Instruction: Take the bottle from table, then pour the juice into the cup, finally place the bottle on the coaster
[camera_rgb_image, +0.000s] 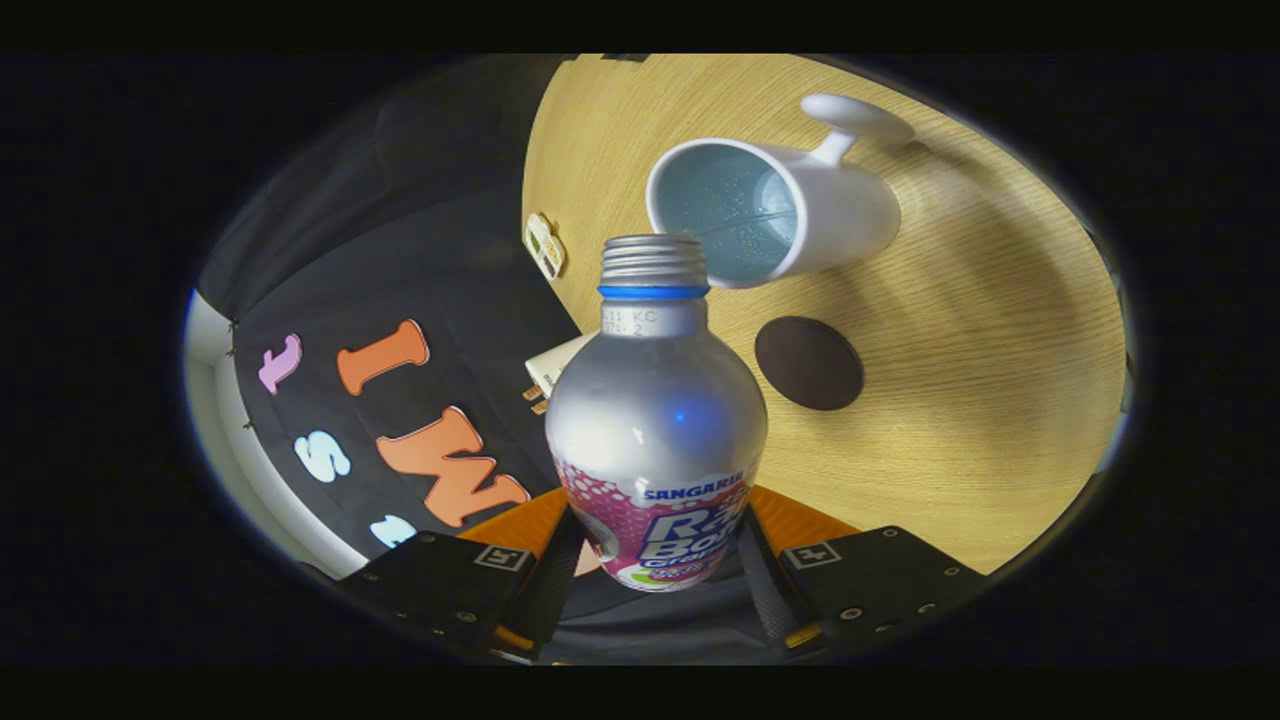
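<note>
Tool (655, 580) clamps one bottle (655, 420); one cup (775, 210), one coaster (808, 362) beyond.

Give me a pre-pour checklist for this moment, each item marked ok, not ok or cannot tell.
1. Fingers clamp the bottle on both sides: ok.
2. Bottle cap off, threaded mouth bare: ok.
3. Bottle mouth at the cup rim: ok.
4. Cup upright on the table: ok.
5. Coaster free of clutter for the bottle: ok.
6. Juice level in the bottle: cannot tell.
</note>
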